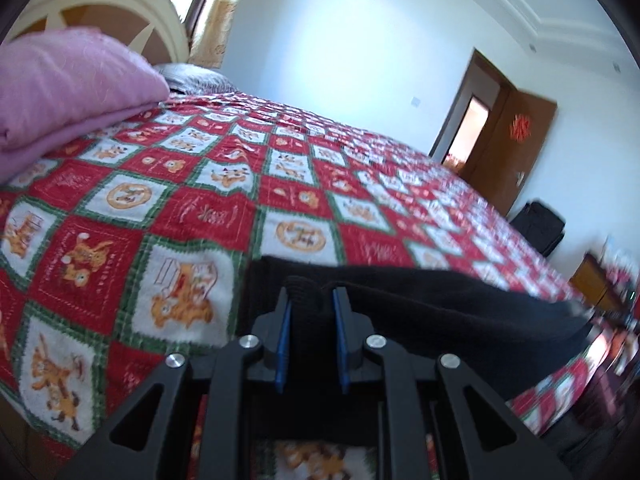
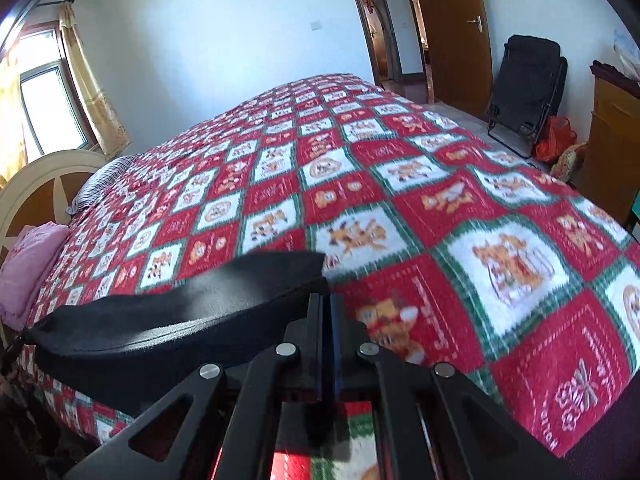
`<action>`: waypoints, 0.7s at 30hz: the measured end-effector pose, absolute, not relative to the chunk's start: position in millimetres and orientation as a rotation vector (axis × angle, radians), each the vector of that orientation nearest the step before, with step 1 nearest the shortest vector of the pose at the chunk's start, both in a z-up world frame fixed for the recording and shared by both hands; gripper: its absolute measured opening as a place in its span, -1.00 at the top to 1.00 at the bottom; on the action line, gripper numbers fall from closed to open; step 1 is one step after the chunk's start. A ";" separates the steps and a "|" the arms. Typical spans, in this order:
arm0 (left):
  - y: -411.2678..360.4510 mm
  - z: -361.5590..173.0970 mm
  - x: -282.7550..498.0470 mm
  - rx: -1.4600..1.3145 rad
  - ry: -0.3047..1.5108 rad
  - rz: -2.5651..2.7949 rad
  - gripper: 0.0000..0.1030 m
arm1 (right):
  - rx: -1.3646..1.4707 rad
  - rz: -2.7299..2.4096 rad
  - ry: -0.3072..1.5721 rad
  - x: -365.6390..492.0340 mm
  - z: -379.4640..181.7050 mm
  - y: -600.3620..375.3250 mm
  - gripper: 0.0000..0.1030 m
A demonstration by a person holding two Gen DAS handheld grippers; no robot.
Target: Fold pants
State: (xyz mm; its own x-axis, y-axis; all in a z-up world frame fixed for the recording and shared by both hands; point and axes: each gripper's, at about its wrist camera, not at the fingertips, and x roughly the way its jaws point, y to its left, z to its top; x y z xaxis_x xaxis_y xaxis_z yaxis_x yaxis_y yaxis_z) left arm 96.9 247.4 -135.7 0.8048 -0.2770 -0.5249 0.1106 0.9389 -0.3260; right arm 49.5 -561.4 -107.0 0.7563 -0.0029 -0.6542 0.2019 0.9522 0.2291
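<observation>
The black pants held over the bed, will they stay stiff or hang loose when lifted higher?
Probably loose: the black pants sag between the left gripper and right gripper. The thick-looking fabric seems unlikely to slip from the pads.

We see black pants (image 1: 420,304) on a red, white and green checked bedspread (image 2: 400,184) with orange cartoon figures; far left, a pink blanket (image 1: 68,80).

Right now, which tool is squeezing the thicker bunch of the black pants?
The left tool: its blue pads stand apart around a thick ribbed bunch of the black pants. The right tool is pinched nearly flat on a thin edge.
</observation>
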 end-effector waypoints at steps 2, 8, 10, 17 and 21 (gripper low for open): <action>241.7 -140.5 94.9 -0.222 0.611 -0.199 0.62 | 0.286 -0.122 0.718 45.5 -111.0 -562.3 0.97; 235.6 -148.4 87.9 -0.114 0.604 -0.190 0.58 | 0.271 -0.116 0.753 38.4 -118.7 -562.3 0.97; 235.1 -148.8 84.8 -0.084 0.596 -0.176 0.50 | 0.257 -0.112 0.745 34.4 -115.0 -560.2 0.96; 223.4 -152.3 73.6 0.109 0.575 -0.147 0.30 | 0.179 -0.154 0.700 15.7 -89.5 -542.7 0.93; 219.9 -152.5 75.3 0.144 0.574 -0.145 0.30 | 0.072 0.000 0.679 22.1 -62.9 -480.5 0.58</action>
State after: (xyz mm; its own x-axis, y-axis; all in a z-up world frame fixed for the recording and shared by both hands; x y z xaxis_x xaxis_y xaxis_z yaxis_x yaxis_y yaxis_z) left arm 75.3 219.9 -152.5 0.8302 -0.0957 -0.5491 0.1760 0.9798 0.0953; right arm 22.1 -480.5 -62.9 0.7784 0.0232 -0.6273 0.0241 0.9975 0.0668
